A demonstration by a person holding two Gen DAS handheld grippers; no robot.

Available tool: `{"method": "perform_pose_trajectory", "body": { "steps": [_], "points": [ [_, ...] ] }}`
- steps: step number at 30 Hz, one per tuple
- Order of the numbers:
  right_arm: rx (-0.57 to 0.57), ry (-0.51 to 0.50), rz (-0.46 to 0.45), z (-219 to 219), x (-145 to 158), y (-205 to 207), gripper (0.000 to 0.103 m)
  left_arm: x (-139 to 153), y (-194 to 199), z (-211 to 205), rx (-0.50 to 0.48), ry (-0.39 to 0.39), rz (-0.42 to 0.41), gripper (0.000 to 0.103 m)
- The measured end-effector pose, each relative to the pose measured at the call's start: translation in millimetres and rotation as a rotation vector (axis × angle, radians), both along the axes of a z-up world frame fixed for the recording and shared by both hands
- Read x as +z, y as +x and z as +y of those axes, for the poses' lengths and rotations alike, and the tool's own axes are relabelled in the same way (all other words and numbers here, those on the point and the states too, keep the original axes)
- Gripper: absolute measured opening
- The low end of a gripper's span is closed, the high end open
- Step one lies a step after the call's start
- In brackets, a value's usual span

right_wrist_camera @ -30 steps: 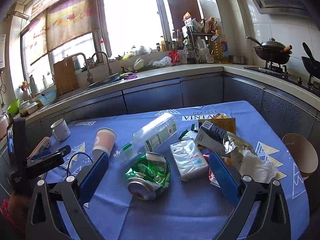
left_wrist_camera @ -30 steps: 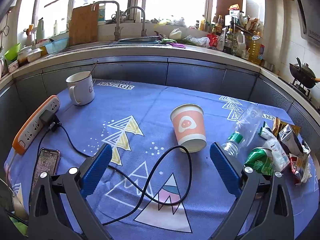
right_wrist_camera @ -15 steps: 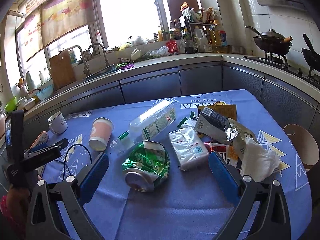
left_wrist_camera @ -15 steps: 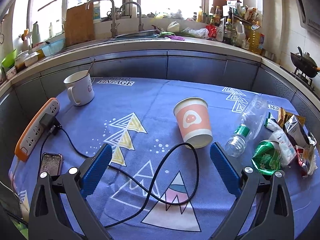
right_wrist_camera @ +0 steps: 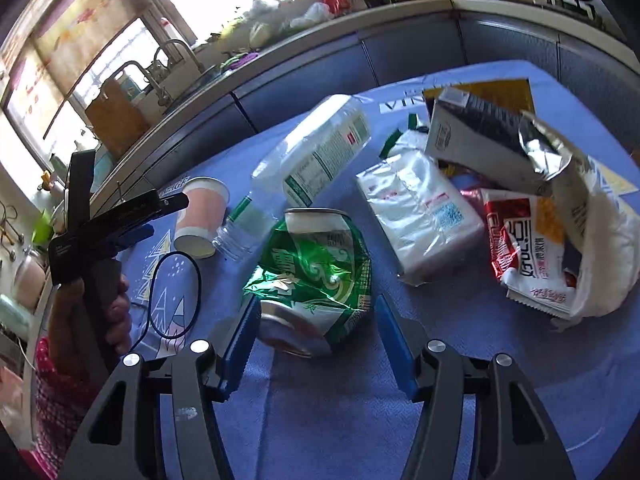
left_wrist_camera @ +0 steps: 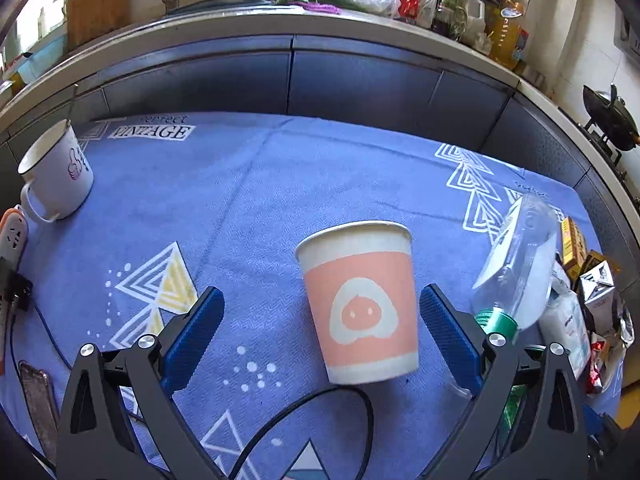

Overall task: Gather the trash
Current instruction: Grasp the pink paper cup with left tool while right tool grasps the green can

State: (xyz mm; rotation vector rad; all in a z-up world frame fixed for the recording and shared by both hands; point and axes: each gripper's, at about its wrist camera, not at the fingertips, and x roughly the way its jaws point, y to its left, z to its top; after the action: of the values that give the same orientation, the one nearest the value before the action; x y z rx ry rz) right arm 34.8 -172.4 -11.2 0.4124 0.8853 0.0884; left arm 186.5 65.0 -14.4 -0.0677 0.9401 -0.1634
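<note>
Trash lies spread over the blue cloth of the tabletop (left_wrist_camera: 328,168), and I have a gripper at each end of it. My right gripper (right_wrist_camera: 316,330) is low over the crushed green can (right_wrist_camera: 316,276); its fingers have just been closing, and the can's near end sits between them. The left pad is right against the can, though I cannot tell whether it presses; the right pad stands a little clear. Past the can, a clear plastic bottle (right_wrist_camera: 312,156) lies on its side, with a white packet (right_wrist_camera: 420,208), a torn carton (right_wrist_camera: 480,136) and a red snack wrapper (right_wrist_camera: 524,240) off to the right. My left gripper (left_wrist_camera: 320,328) has its fingers wide apart, straddling the upside-down pink paper cup (left_wrist_camera: 360,300) without touching it. A black cable (left_wrist_camera: 320,420) loops on the cloth just near of the cup. A white mug (left_wrist_camera: 56,176) stands far left, well apart from the trash.
</note>
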Motion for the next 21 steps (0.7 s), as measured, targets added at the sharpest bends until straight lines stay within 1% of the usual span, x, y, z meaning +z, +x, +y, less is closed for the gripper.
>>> {"method": "perform_pose_trajectory", "body": {
  "steps": [1,3,4,5,6,7,8,10,12,14,16,17,18,19,20,21],
  "points": [
    [-0.001,0.022,0.021,-2.6,-5.2,5.5,0.061,-6.4,4.4,-1.9,-0.005,-0.01,0.02,0.096],
    [-0.005,0.088,0.037,-8.6,-12.0,14.3,0.07,-15.6,8.6,-6.1,-0.03,-0.051,0.041,0.095],
    [-0.013,0.11,0.042,-11.2,-14.6,18.4,0.072,-18.7,8.7,-9.0,-0.04,-0.055,0.043,0.089],
    [-0.021,0.141,0.046,-14.2,-17.8,21.5,0.074,-21.6,8.6,-12.1,-0.046,-0.041,0.046,0.068],
    [-0.02,0.18,0.052,-16.5,-20.8,24.0,0.074,-26.2,8.5,-15.5,-0.061,-0.023,0.057,0.056],
    [-0.011,0.229,0.063,-18.5,-25.9,27.5,0.074,-27.0,8.2,-16.4,-0.07,-0.028,0.046,0.056],
    [-0.003,0.281,0.077,-20.3,-31.1,30.2,0.074,-26.7,6.2,-15.5,-0.071,-0.034,0.03,0.053],
    [-0.001,0.358,0.088,-23.2,-36.7,32.1,0.074,-26.0,1.1,-14.0,-0.082,-0.03,0.016,0.05],
    [-0.002,0.367,0.073,-25.2,-36.4,30.2,0.074,-21.0,-7.5,-7.9,-0.081,-0.053,0.009,0.05],
    [-0.008,0.36,0.057,-29.4,-33.7,28.8,0.072,-12.0,-21.5,3.6,-0.064,-0.087,-0.021,0.05],
    [-0.018,0.355,0.064,-34.6,-33.7,32.7,0.068,-0.6,-38.3,14.9,-0.06,-0.151,-0.05,0.05],
    [-0.012,0.377,0.074,-35.5,-36.2,36.2,0.062,2.9,-45.1,18.3,-0.066,-0.175,-0.057,0.05],
    [-0.004,0.398,0.087,-35.8,-39.5,40.6,0.053,7.6,-55.0,20.1,-0.079,-0.198,-0.066,0.05],
    [0.006,0.416,0.101,-34.5,-43.1,44.9,0.05,11.2,-63.4,19.8,-0.093,-0.211,-0.071,0.05],
    [0.012,0.425,0.113,-32.8,-46.1,48.1,0.036,14.5,-72.9,17.5,-0.11,-0.219,-0.073,0.05],
    [0.024,0.441,0.119,-30.9,-47.0,52.2,0.014,17.3,-81.9,14.7,-0.13,-0.223,-0.072,0.05]
  ]
}}
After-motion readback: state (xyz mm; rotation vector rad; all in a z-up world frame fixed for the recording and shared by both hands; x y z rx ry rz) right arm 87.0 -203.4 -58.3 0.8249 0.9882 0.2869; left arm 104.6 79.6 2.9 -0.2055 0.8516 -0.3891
